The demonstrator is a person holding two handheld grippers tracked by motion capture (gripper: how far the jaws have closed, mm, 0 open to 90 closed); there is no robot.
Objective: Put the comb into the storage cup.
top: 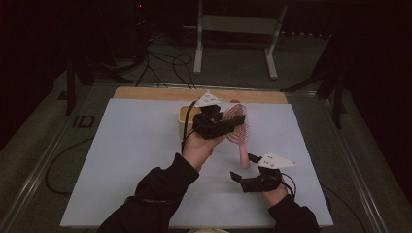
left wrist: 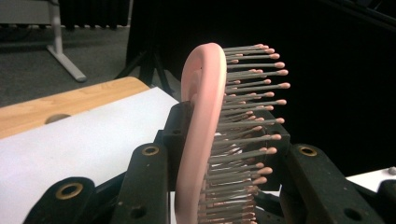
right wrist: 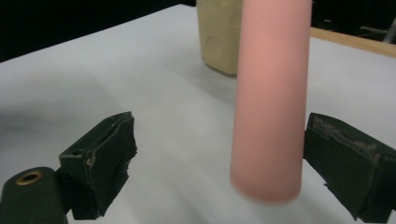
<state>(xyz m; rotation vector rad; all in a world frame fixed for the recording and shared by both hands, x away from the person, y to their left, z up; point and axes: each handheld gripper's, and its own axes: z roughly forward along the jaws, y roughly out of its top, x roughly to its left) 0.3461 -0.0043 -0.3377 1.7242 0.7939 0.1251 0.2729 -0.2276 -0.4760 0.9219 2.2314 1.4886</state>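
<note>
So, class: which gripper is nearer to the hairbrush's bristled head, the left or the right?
Left. The left gripper is shut on the pink hairbrush at its bristled head. The right gripper is open down at the handle end, its jaws either side of the handle, apart from it.

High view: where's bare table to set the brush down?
The white mat lies bare left of the left gripper and along its right edge beyond the right gripper. Crowded at center back: hairbrush, beige container and both hands.
</note>
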